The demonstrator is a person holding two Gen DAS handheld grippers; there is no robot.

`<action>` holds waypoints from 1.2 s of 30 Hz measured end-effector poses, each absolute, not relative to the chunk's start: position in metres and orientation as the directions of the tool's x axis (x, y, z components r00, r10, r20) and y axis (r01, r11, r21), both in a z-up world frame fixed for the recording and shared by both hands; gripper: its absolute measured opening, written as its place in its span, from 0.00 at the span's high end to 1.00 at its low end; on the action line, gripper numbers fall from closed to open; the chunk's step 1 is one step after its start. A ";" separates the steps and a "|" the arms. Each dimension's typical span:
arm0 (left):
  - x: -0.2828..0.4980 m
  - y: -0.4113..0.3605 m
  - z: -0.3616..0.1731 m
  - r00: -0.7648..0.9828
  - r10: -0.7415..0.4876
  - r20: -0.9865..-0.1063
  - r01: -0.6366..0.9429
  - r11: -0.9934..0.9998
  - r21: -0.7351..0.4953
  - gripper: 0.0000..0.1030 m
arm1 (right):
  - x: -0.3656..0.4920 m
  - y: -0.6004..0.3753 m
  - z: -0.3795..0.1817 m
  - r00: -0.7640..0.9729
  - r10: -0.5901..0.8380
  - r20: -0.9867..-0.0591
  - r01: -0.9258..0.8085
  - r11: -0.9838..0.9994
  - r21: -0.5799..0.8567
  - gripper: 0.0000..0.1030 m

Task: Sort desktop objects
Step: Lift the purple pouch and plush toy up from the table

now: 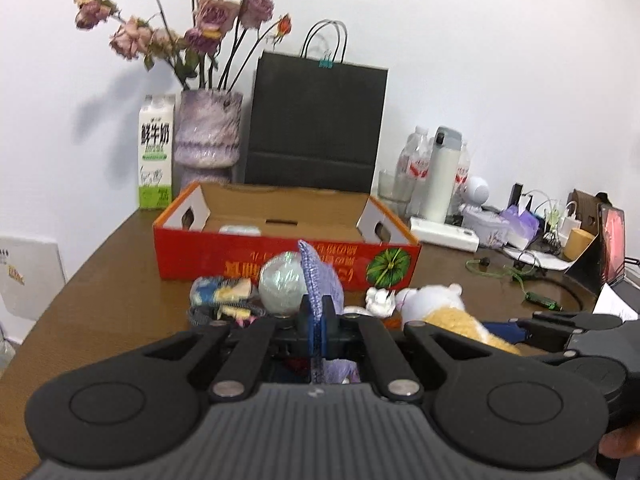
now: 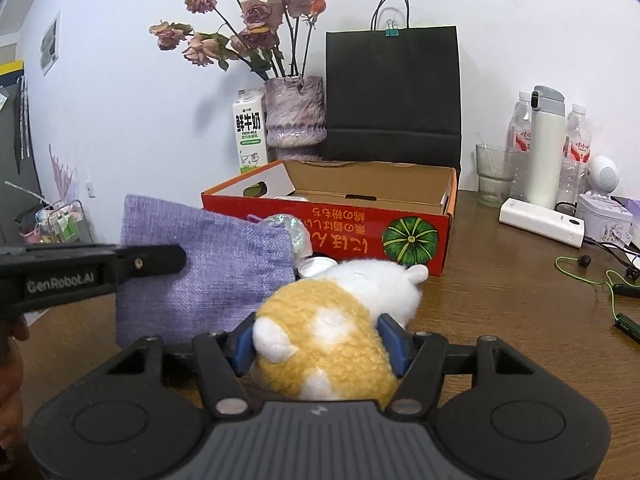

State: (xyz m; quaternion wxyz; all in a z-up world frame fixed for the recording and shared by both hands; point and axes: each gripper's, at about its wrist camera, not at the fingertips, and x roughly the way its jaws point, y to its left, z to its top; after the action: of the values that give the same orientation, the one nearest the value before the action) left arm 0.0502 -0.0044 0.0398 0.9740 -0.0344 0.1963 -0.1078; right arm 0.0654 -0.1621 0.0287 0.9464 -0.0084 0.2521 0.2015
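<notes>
One red box (image 2: 332,220), white item (image 1: 240,230) inside

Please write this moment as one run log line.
left gripper: shut on purple woven cloth pouch | right gripper: shut on yellow-and-white plush toy | red cardboard box: open, behind both

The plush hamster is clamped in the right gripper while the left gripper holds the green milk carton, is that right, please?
Not quite. The left gripper is shut on the purple woven pouch, not the milk carton, which stands untouched beside the vase, as the left wrist view shows. The right gripper does clamp the plush hamster.
</notes>
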 end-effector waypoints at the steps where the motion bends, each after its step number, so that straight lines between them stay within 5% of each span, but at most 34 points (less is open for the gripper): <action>1: 0.051 -0.005 0.042 0.902 -0.227 -0.367 0.201 0.973 -0.109 0.96 | 0.066 -0.162 0.030 0.793 0.378 -0.478 -0.385 0.919 0.086 0.41; 9: 0.064 -0.006 0.053 0.906 -0.244 -0.345 0.218 0.969 -0.114 0.97 | 0.074 -0.161 0.039 0.802 0.380 -0.461 -0.387 0.918 0.085 0.41; 18: 0.069 0.017 0.023 0.858 -0.228 -0.460 0.157 0.969 -0.188 0.96 | 0.079 -0.166 0.026 0.786 0.372 -0.493 -0.372 0.923 0.104 0.41; 26: 0.078 0.032 0.006 0.783 -0.334 -0.525 0.186 0.930 -0.316 0.93 | 0.080 -0.156 0.012 0.743 0.387 -0.547 -0.412 0.907 0.082 0.41; 30: 0.085 0.026 0.007 0.776 -0.358 -0.520 0.204 0.922 -0.330 0.64 | 0.078 -0.147 0.007 0.744 0.367 -0.558 -0.421 0.906 0.035 0.41; 34: 0.094 0.019 0.005 0.764 -0.376 -0.523 0.221 0.916 -0.335 0.64 | 0.075 -0.144 0.006 0.747 0.363 -0.557 -0.429 0.903 0.013 0.41; 36: 0.097 0.016 0.003 0.752 -0.391 -0.530 0.232 0.911 -0.342 0.72 | 0.075 -0.143 0.006 0.747 0.363 -0.556 -0.432 0.902 0.009 0.40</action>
State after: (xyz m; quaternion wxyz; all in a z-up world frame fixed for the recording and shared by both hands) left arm 0.0974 0.0160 0.0031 0.9271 -0.1286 0.3093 -0.1679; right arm 0.0748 -0.1434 0.0055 0.9328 -0.0603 0.2844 0.2130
